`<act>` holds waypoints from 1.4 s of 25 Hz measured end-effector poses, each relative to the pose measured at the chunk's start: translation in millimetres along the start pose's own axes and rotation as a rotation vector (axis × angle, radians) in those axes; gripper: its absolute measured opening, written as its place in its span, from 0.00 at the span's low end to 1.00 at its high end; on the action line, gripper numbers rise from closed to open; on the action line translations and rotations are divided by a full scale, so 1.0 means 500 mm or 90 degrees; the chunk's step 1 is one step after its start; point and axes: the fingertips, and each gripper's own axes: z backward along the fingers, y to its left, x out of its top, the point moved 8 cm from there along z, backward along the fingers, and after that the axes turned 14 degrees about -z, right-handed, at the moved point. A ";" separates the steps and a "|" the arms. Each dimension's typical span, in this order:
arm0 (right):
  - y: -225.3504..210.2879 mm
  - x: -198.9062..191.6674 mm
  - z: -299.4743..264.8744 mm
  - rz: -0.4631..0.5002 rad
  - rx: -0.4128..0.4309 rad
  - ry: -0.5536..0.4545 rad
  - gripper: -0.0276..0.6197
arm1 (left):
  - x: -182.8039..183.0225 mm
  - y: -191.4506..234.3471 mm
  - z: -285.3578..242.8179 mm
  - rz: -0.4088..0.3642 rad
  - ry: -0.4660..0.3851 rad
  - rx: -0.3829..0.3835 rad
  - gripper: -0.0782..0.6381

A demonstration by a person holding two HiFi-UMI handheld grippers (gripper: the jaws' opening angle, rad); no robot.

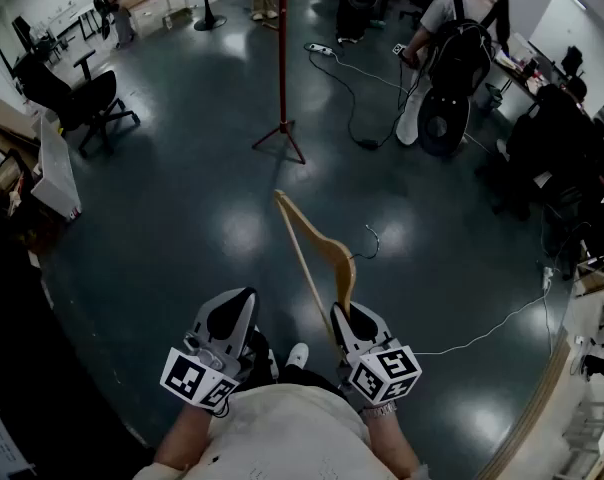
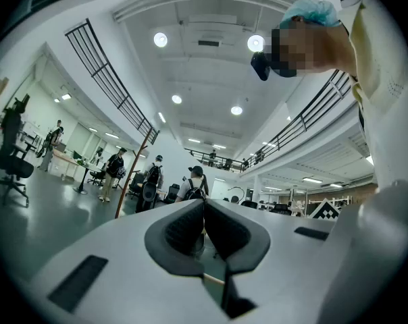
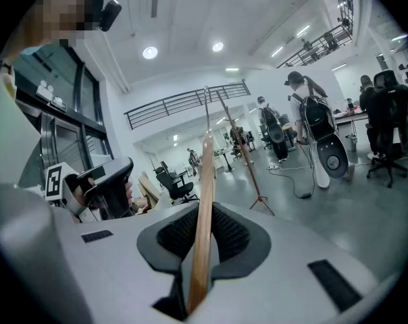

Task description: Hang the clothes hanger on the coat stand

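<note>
A wooden clothes hanger (image 1: 317,248) with a metal hook (image 1: 370,236) sticks forward from my right gripper (image 1: 347,316), which is shut on its lower end. In the right gripper view the hanger's bar (image 3: 202,228) runs up between the dark pads. The red coat stand (image 1: 281,68) rises from its tripod feet on the floor well ahead; it also shows as a thin pole (image 3: 243,150) in the right gripper view and the coat stand (image 2: 133,174) in the left gripper view. My left gripper (image 1: 227,313) is shut with nothing in it, held beside the right one.
Dark glossy floor all round. People with backpacks (image 1: 462,38) stand at desks at the far right. A power strip and cables (image 1: 352,78) lie beyond the stand. Office chairs (image 1: 77,98) and boards are at the left; a white cable (image 1: 482,338) trails at the right.
</note>
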 end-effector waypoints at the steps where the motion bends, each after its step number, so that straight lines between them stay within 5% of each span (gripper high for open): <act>1: -0.001 0.004 -0.011 0.004 -0.001 0.002 0.15 | -0.006 0.012 -0.004 0.006 0.003 0.004 0.13; 8: -0.005 0.023 -0.129 -0.020 -0.013 0.023 0.15 | -0.046 0.124 -0.033 0.014 0.024 0.018 0.13; 14: 0.060 0.065 -0.291 -0.006 -0.019 0.039 0.15 | -0.039 0.300 -0.049 0.015 0.025 0.033 0.13; 23: 0.152 0.131 -0.438 0.008 -0.043 -0.017 0.15 | -0.009 0.501 -0.128 0.043 -0.029 -0.043 0.13; 28: 0.097 0.148 -0.442 -0.007 -0.094 -0.023 0.15 | -0.014 0.489 -0.217 0.003 -0.021 -0.110 0.13; 35: -0.068 0.265 -0.444 -0.026 -0.098 -0.071 0.15 | -0.075 0.432 -0.374 0.034 0.018 -0.115 0.13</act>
